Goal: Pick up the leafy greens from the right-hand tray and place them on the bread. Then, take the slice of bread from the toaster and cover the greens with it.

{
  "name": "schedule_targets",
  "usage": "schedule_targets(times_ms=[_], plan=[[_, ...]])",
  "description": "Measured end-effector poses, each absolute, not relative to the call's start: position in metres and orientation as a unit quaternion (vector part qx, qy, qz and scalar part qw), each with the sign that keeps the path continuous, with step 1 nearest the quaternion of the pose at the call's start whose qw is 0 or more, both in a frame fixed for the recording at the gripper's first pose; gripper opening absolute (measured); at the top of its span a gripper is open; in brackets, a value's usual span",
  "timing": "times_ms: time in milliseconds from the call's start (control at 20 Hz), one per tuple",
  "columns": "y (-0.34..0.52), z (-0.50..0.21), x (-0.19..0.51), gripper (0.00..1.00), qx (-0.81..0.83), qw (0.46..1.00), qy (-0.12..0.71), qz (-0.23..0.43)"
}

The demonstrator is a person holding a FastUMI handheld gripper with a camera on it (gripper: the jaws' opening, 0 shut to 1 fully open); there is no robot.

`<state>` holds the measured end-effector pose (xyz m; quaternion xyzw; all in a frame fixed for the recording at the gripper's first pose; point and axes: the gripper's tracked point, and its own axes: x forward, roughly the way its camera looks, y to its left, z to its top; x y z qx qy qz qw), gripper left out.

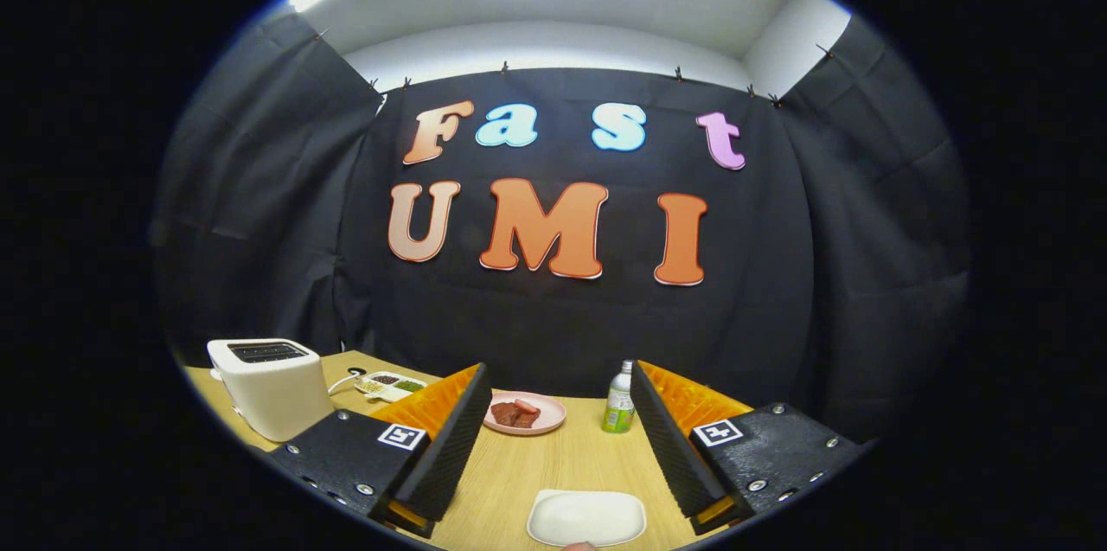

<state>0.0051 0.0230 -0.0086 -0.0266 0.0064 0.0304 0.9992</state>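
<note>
Wooden desk [519, 464], gripper [558, 371] empty, fingers wide apart, held high over the near edge.

Nothing sits btw your fingers, so no carry is under way. White dish [588, 518] lies at the near edge btw the fingers and looks bare. Pink plate [547, 421] w/ brown pieces [515, 413] sits toward the far edge, bottle [618, 400] just right of it. Toaster [272, 387] is at the left edge; can't tell if a slice is in its slot. Split tray [391, 384] behind it shows a green patch [408, 385], poss. the greens, too small to be sure. No greens-on-bread stack seen. Fits lining up for a grab or backing off after a drop. Any grab needs you much lower, and a soft pinch.
</note>
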Motion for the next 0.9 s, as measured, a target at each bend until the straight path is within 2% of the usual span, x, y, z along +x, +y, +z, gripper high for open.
schedule_targets(times_ms=[550,900], plan=[[0.013,0.017,-0.005,0.99,-0.003,1.000,-0.007,0.020],[0.019,0.009,-0.007,0.99,-0.012,1.000,-0.002,0.024]])
